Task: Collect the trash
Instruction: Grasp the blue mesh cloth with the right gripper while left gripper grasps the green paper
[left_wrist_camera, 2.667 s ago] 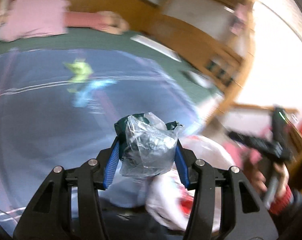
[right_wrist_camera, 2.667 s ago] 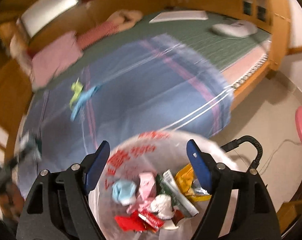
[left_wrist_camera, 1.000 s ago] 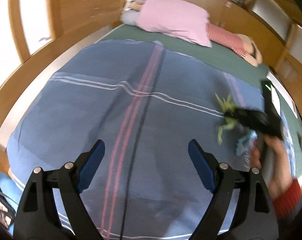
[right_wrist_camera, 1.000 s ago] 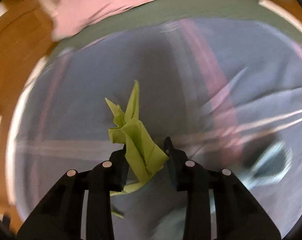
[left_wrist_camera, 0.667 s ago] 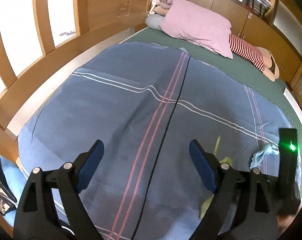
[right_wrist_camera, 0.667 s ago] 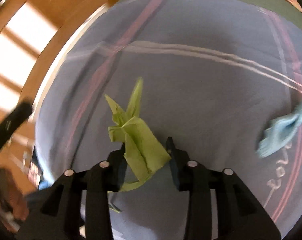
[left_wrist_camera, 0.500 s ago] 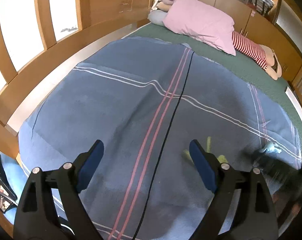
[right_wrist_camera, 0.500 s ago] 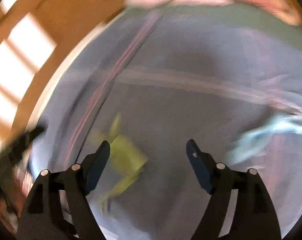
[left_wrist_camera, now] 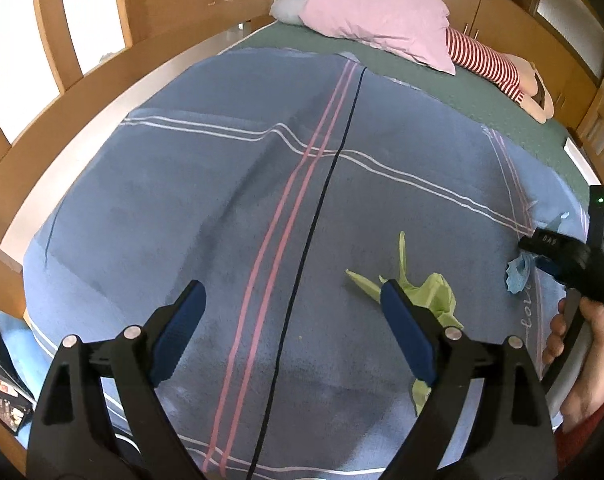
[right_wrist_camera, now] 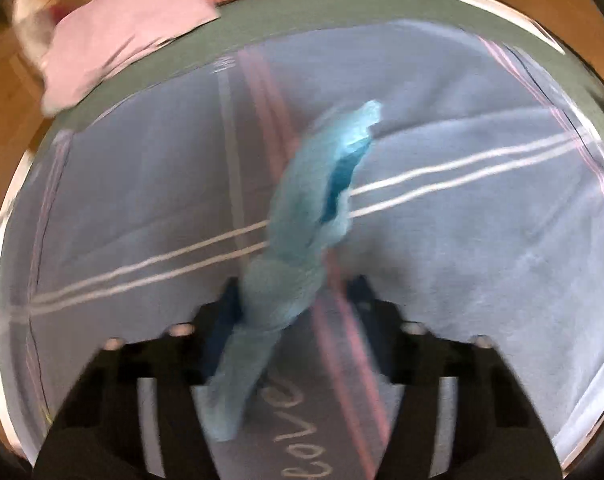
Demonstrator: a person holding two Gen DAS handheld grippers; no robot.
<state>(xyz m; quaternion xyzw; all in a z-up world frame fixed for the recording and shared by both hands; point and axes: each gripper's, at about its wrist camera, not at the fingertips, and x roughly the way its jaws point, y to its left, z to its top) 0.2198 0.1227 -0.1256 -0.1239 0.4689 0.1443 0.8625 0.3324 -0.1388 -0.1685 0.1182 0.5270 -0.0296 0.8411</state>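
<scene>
A crumpled green paper (left_wrist_camera: 432, 294) lies on the blue blanket (left_wrist_camera: 221, 200), just beyond my left gripper's right finger. My left gripper (left_wrist_camera: 291, 312) is open and empty above the blanket. A crumpled light-blue tissue (right_wrist_camera: 314, 216) lies on the blanket between the fingers of my right gripper (right_wrist_camera: 295, 300); the right wrist view is blurred and the jaws stand partly closed around its lower end. In the left wrist view the right gripper (left_wrist_camera: 542, 252) sits at the tissue (left_wrist_camera: 520, 270), far right.
A pink pillow (left_wrist_camera: 378, 20) and a doll in red-striped clothes (left_wrist_camera: 498, 68) lie at the head of the bed on a green sheet (left_wrist_camera: 422, 72). A wooden bed frame (left_wrist_camera: 81, 108) runs along the left.
My right gripper let go of the green paper, which dropped onto the blanket, and moved right to the blue tissue, its jaws now closing around it. My left gripper stayed open.
</scene>
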